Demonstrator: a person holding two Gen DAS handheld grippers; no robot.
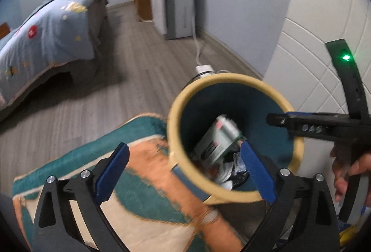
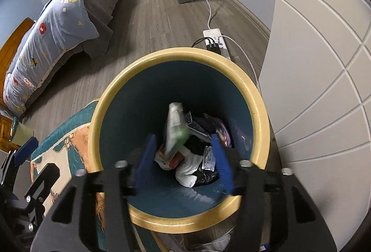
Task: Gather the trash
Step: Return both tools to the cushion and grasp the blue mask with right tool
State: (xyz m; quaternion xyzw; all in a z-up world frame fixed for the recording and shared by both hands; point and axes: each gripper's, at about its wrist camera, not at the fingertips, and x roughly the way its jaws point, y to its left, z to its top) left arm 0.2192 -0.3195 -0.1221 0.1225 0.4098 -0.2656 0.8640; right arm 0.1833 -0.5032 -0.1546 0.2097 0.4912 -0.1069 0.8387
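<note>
- Left wrist view: the left gripper (image 1: 185,159) has its blue fingers spread wide with nothing between them; one finger hangs over the rug (image 1: 143,182), the other over the near rim of the trash bin (image 1: 234,80).
- The trash bin, teal inside with a yellow rim, stands on the wood floor (image 1: 129,80) at the rug's edge, just beside a white panelled wall (image 1: 308,62).
- A green-and-white carton (image 1: 218,138) lies tilted inside the bin on top of crumpled wrappers.
- The right gripper (image 1: 276,118) reaches in from the right above the bin's opening; from here I cannot tell how far its fingers are apart.
- A bed (image 1: 44,27) stands well apart at the left.
- Right wrist view: the right gripper (image 2: 183,152) looks straight down into the trash bin (image 2: 111,99), its fingers apart and empty.
- The carton (image 2: 176,129), blurred, stands on end in the bin among a black bag (image 2: 204,176) and white scraps; whether it rests or is in the air I cannot tell.
- A power strip (image 2: 214,39) lies on the floor just behind the bin.
- Part of the left gripper (image 2: 25,150) shows at the left edge, over the rug (image 2: 67,143).
</note>
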